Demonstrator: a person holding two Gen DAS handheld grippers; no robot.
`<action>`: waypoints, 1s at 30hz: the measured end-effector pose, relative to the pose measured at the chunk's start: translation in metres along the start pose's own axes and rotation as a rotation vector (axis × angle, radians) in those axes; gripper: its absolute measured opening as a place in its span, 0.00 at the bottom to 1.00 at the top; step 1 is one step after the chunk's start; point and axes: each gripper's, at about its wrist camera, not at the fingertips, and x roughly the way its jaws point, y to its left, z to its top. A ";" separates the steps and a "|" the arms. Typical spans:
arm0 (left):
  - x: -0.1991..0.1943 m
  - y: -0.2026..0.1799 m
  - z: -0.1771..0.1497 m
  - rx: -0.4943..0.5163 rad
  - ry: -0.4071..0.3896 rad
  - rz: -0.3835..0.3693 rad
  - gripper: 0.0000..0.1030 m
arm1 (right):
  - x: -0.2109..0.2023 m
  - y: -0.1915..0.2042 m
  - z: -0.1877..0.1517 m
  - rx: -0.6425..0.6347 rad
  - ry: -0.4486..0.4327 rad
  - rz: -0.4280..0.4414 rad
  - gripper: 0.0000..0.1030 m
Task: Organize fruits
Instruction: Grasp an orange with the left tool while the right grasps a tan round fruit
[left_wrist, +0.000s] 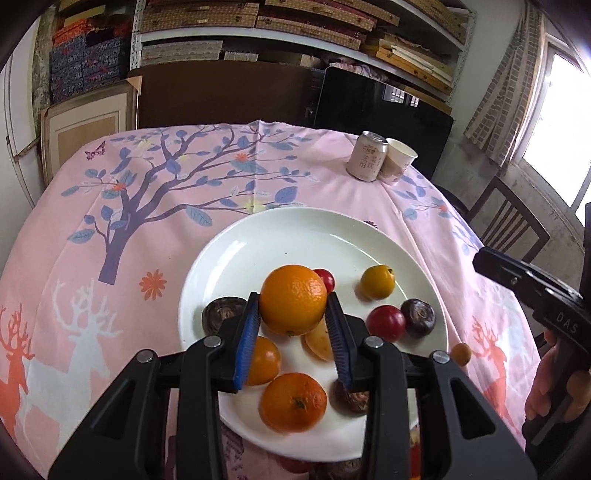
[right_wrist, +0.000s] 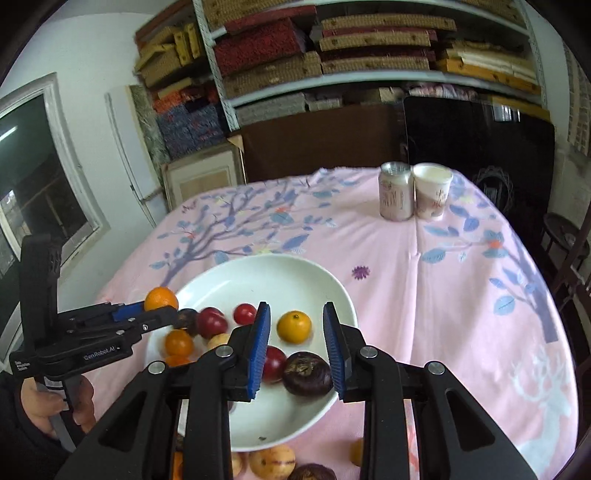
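Left wrist view shows the white plate beneath your left tool, which grips a big, glossy, dimpled orange above it. Your right tool hangs open, holding nothing, over a dark wrinkled fruit.

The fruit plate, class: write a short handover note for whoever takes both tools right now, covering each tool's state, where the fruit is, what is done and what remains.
Left tool: shut on a large orange, held above the white plate.
Right tool: open, empty, poised over the plate's near side.
On the plate: small oranges, red plums, dark brown fruits, a yellow citrus.
Done: most fruit is on the plate.
Left: set the large orange down; collect the stray small orange fruit on the cloth by the plate's right rim, plus the pale yellow fruit and others at the near table edge.
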 end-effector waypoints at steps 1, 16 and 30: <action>0.000 0.002 -0.001 -0.011 -0.005 -0.015 0.34 | 0.002 -0.003 -0.004 0.019 0.010 0.006 0.30; -0.085 -0.027 -0.055 0.080 -0.098 -0.108 0.34 | -0.014 -0.032 -0.092 -0.211 0.109 -0.089 0.60; -0.087 -0.021 -0.075 0.060 -0.064 -0.112 0.34 | 0.031 -0.013 -0.082 -0.232 0.266 0.078 0.41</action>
